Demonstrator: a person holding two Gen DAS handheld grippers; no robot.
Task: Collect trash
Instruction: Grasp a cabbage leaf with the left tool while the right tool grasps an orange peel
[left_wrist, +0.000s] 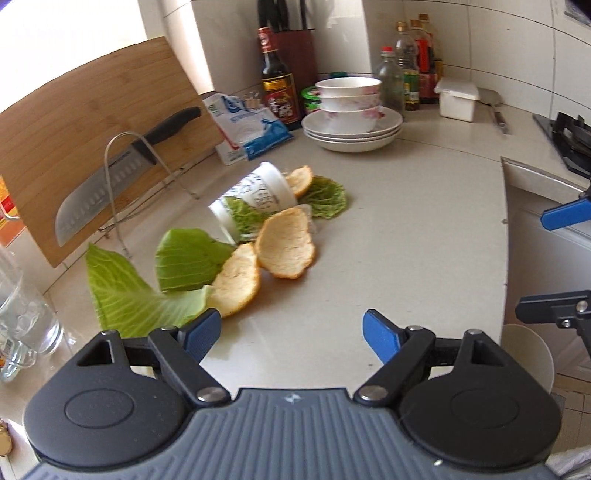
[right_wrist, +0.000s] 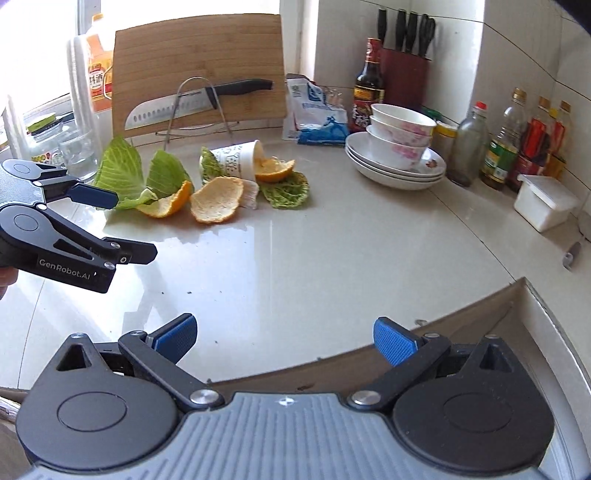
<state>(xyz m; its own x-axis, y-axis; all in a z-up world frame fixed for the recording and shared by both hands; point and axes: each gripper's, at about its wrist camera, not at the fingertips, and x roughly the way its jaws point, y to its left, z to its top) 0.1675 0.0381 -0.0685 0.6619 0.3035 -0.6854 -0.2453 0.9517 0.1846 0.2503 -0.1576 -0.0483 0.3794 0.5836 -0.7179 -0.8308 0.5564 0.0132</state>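
Trash lies in a loose pile on the pale counter: a paper cup on its side, orange peels, and green cabbage leaves. My left gripper is open and holds nothing, with its left fingertip just short of the nearest leaf and peel. From the right wrist view the cup, peels and leaves sit farther off. My right gripper is open and holds nothing, over the counter's front edge. The left gripper shows at that view's left side.
Behind the pile a knife rests on a wire rack against a wooden cutting board. Stacked bowls and plates, bottles, a white box and a blue-white bag line the back. A glass mug stands at the left.
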